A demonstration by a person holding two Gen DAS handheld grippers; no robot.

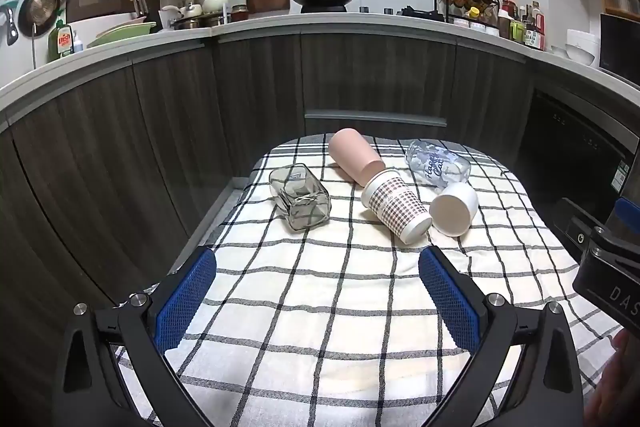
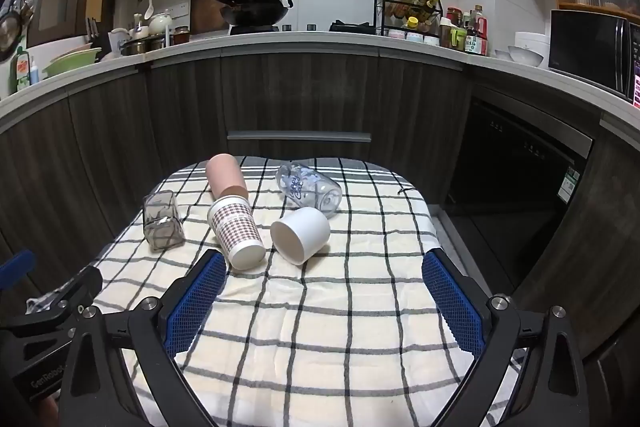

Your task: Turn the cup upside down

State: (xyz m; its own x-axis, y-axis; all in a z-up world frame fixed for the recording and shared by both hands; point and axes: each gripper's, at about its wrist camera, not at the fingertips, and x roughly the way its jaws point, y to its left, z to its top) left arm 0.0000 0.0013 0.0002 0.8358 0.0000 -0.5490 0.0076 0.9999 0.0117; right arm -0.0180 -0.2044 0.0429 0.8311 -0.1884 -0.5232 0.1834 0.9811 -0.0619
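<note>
Right wrist view, right gripper (image 2: 324, 267) spread wide, white cup (image 2: 301, 235) lying mid-cloth

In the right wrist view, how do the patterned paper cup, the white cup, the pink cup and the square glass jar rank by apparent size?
1. Patterned paper cup
2. White cup, close to the first, and both lie nearest the camera
3. Pink cup and square glass jar: look alike, not ranked; the pink cup lies farther back.

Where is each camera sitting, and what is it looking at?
Left wrist: sits on the left gripper, open, facing the checked cloth and kitchen counter; the right gripper's body shows at right.
Right wrist: sits on the right gripper, open, same direction; the left gripper shows at left.
Shared: the pink cup, patterned cup and white cup, all lying down.
</note>
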